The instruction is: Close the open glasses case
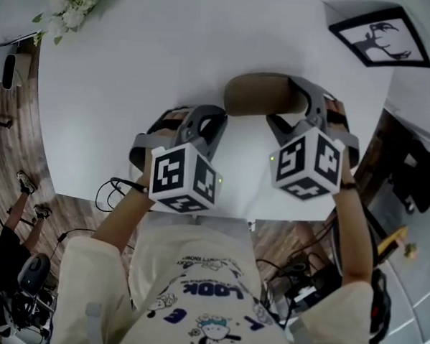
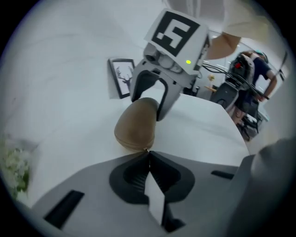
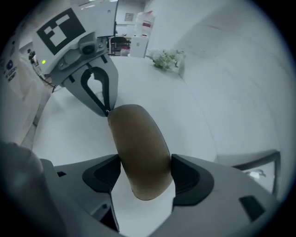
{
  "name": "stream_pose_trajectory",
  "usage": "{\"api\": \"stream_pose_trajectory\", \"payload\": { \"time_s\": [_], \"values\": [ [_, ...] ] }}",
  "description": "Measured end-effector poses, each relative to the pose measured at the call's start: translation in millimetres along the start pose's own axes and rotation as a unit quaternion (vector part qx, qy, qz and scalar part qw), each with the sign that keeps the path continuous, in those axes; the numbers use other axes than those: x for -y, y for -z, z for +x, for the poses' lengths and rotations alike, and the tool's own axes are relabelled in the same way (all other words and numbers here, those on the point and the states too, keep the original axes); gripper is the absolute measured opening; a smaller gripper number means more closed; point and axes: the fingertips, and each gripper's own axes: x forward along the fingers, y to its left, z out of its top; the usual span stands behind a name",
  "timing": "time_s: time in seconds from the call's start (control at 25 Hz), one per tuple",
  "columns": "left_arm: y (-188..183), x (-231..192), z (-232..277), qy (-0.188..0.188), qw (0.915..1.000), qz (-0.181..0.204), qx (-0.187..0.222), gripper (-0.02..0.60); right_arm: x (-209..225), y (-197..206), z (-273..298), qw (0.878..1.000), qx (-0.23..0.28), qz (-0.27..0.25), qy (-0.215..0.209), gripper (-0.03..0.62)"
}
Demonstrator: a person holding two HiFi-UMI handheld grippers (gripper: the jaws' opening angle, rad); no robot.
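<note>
case: tan rounded leather glasses case (image 1: 266, 95) looked fully closed
right gripper (image 3: 145, 172): clamped case between jaws
left gripper (image 2: 148, 155): pinched small gold pull (image 2: 148, 150) at tips
remaining: probably just release

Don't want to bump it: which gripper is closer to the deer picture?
Right. The right gripper, on the glasses case, is below-left of the framed picture; the left gripper is farther left, at the case's other end.

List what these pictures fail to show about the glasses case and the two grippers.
- Head view: each gripper's body hides its jaws and the near edge of the glasses case.
- Left gripper view: the left gripper, jaws together, meets a tiny gold piece on the case; too small to tell whether pinched.
- All views: the right gripper clamps the case; its shell hides the inside.
</note>
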Motion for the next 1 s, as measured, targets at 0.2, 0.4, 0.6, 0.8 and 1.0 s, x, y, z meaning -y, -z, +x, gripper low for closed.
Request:
{"api": "stream_pose_trajectory", "payload": {
  "time_s": [0.2, 0.4, 0.6, 0.8, 1.0],
  "values": [
    [-1.4, -18.0, 1.9, -0.056, 0.9962, -0.067, -0.008, 0.000, 2.3, -9.3, 2.0, 0.993, -0.018, 0.112, 0.013, 0.336],
    [-0.1, -22.4, 6.2, -0.068, 0.9947, -0.075, -0.019, 0.000, 0.5, -9.2, 2.6, 0.989, -0.042, 0.137, 0.024, 0.336],
    [2.9, -25.1, 6.3, -0.064, 0.9926, -0.103, 0.004, 0.002, -0.7, -10.9, 3.8, 0.991, -0.017, 0.133, 0.029, 0.337],
    [7.2, -24.0, 1.3, -0.048, 0.9919, -0.115, 0.026, 0.002, 2.0, -8.9, -0.7, 0.992, 0.021, 0.114, 0.055, 0.353],
    [9.9, -29.9, -16.6, -0.051, 0.9900, -0.125, 0.041, 0.003, 15.7, -21.7, -40.5, 0.981, 0.091, 0.143, 0.093, 0.360]
  ]
}}
